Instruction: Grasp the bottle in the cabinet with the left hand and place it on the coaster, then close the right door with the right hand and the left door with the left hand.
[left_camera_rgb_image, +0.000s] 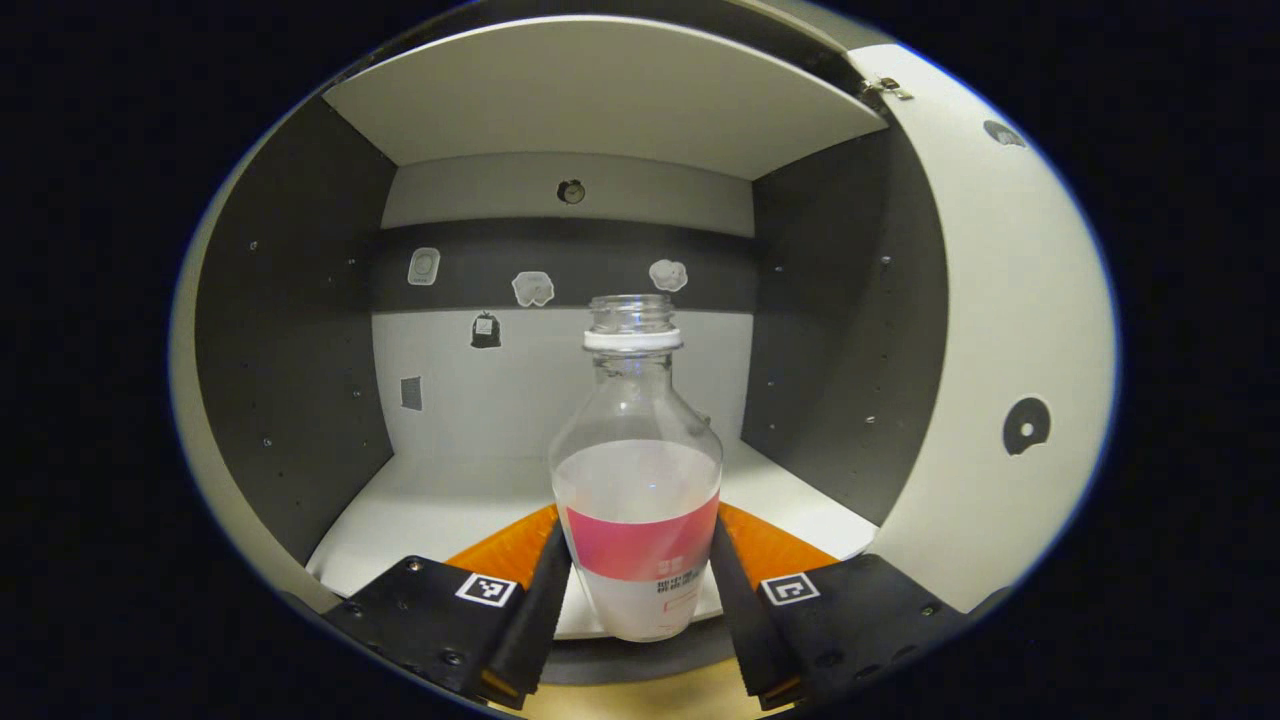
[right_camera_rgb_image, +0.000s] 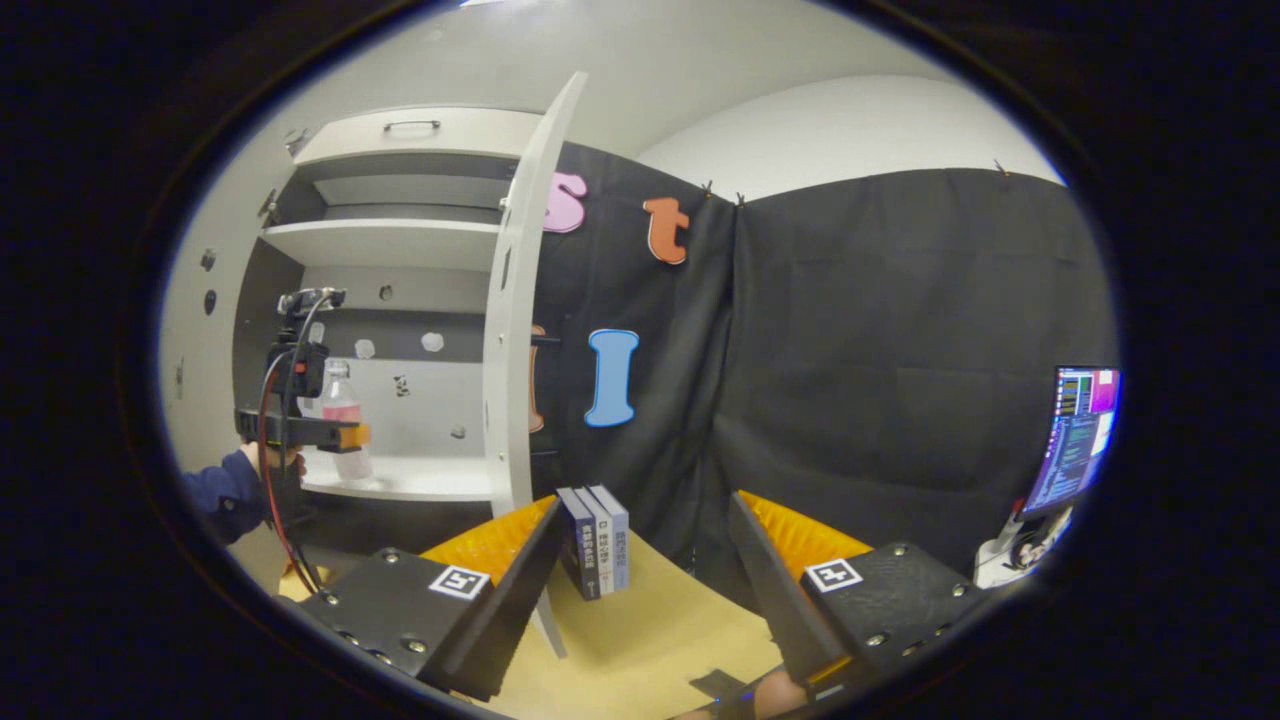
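Observation:
A clear bottle with a pink label and no cap stands upright at the front edge of the cabinet's lower shelf. My left gripper is shut on it, one finger pressing on each side at label height. In the right gripper view the same bottle shows in that gripper, held by a hand in a blue sleeve. The cabinet's right door stands wide open, seen edge-on as the right door. The left door is open too. My right gripper is open above the table, holding nothing.
Three books stand upright on the wooden table beside the open right door. A small dark flat piece lies on the table near my right gripper. A monitor stands at the far right. An upper shelf sits above the bottle.

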